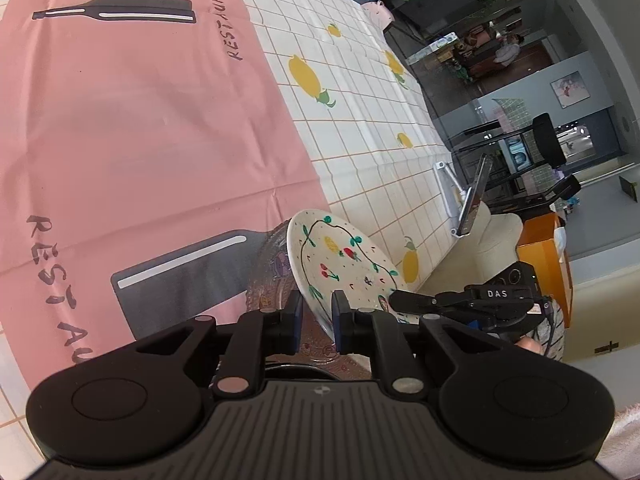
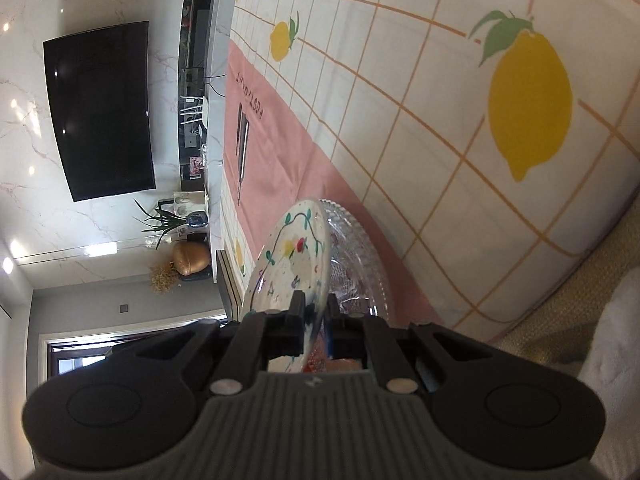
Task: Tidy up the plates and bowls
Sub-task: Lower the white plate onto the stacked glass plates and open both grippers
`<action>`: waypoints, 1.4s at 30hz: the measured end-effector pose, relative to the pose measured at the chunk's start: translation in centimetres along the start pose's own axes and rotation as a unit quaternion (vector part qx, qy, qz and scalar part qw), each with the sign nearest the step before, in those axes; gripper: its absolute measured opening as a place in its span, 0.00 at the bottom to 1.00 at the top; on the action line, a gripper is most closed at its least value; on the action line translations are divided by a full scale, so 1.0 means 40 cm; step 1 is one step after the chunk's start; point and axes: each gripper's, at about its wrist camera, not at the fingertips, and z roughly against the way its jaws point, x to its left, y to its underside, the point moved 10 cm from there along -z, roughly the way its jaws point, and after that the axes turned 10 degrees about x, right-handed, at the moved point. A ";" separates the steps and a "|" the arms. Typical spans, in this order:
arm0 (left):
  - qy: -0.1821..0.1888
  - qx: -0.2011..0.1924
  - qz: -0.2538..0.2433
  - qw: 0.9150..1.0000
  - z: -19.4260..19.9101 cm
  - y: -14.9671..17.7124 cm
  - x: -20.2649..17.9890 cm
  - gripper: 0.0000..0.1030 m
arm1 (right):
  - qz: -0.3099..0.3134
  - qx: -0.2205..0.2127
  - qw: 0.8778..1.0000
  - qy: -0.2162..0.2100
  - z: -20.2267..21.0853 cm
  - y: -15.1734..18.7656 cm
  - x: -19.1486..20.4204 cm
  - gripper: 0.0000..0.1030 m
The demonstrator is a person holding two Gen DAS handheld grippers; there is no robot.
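Observation:
A white plate (image 1: 340, 256) painted with fruit and vines stands tilted on edge over a clear ribbed glass plate (image 1: 272, 268) that lies on the pink cloth (image 1: 140, 120). My right gripper (image 1: 396, 300) reaches in from the right, shut on the white plate's rim. In the right wrist view the right gripper (image 2: 316, 312) pinches the white plate (image 2: 292, 256), and the glass plate (image 2: 360, 264) lies just beyond it. My left gripper (image 1: 319, 320) has its jaws slightly apart around the white plate's lower rim. A gap shows beside the left pad.
The pink cloth (image 2: 272, 140) lies over a lemon-print checked tablecloth (image 1: 360, 120). A phone on a stand (image 1: 476, 196) sits at the table's right edge, with a beige seat (image 1: 460, 248) below it. A dark TV (image 2: 100, 108) hangs on the far wall.

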 end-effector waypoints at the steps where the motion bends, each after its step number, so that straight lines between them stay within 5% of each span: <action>1: -0.013 0.003 0.000 1.000 -0.004 0.000 0.004 0.15 | -0.002 -0.001 1.000 -0.001 -0.001 0.009 0.000 0.06; 10: -0.072 0.039 0.023 0.996 -0.051 0.017 0.049 0.22 | -0.003 -0.004 1.000 0.010 -0.020 0.057 -0.030 0.04; 18: -0.080 0.035 0.022 0.996 -0.040 0.012 0.046 0.33 | 0.007 -0.018 0.999 0.032 -0.010 0.061 -0.037 0.04; 23: -0.099 0.004 0.024 0.995 -0.003 0.001 0.043 0.52 | 0.027 -0.020 0.998 0.060 -0.010 0.060 -0.027 0.05; 29: -0.107 -0.050 0.052 0.992 0.071 -0.023 0.057 0.60 | 0.044 -0.027 0.993 0.104 -0.014 0.064 -0.005 0.07; 42: -0.149 -0.085 0.088 0.981 0.133 -0.030 0.096 0.62 | 0.083 -0.019 0.972 0.218 -0.041 0.093 0.055 0.18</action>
